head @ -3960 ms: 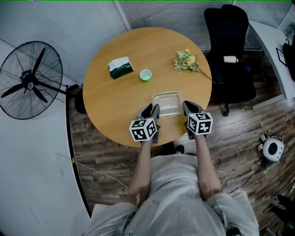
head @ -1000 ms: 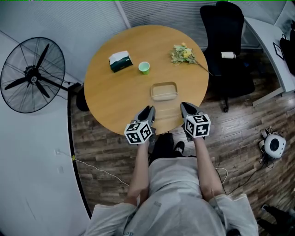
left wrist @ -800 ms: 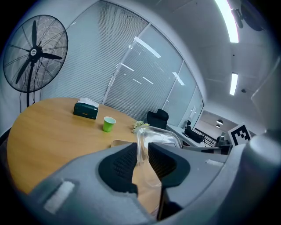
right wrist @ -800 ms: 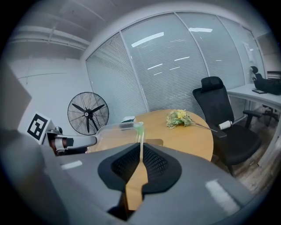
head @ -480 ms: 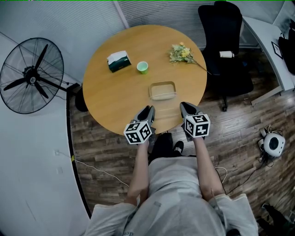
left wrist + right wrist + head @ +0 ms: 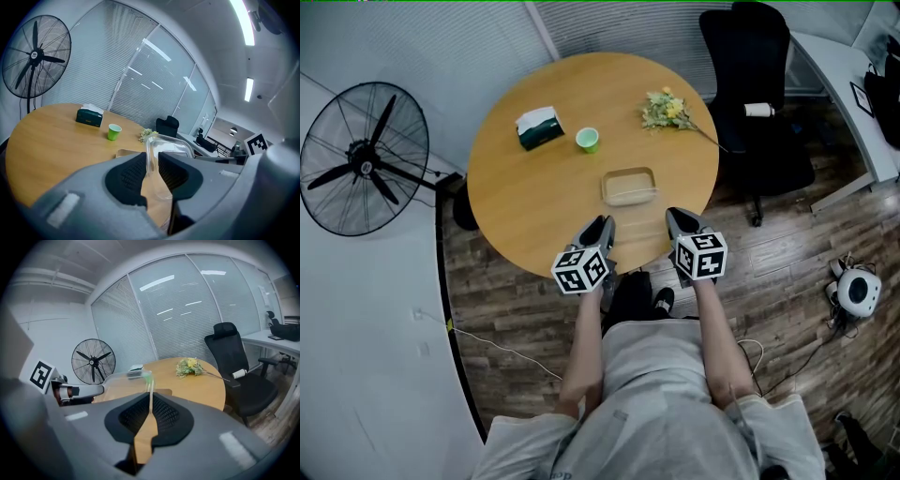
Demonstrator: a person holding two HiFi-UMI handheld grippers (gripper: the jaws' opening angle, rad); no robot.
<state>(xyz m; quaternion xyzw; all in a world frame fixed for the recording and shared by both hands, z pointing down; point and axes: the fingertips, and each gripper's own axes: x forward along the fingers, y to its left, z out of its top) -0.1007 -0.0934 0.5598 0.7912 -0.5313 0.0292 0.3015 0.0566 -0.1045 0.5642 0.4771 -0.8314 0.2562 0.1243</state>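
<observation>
One each: lid (image 6: 169, 144), tray (image 6: 629, 186), cup (image 6: 587, 140), tissue box (image 6: 536, 127), bouquet (image 6: 666, 110).

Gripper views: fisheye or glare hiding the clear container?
Left gripper view: heavy fisheye, black corners, ceiling lights blown out; clear container sharp in the left gripper. Right gripper view: same bending; container's edge only a thin line.

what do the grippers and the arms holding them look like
Both the left gripper and the right gripper have matte grey bodies tapering into tongs lined with black textured pads. Each carries a white cube printed with black square markers. No cables show. The forearms are bare; the person wears light grey clothes.
</observation>
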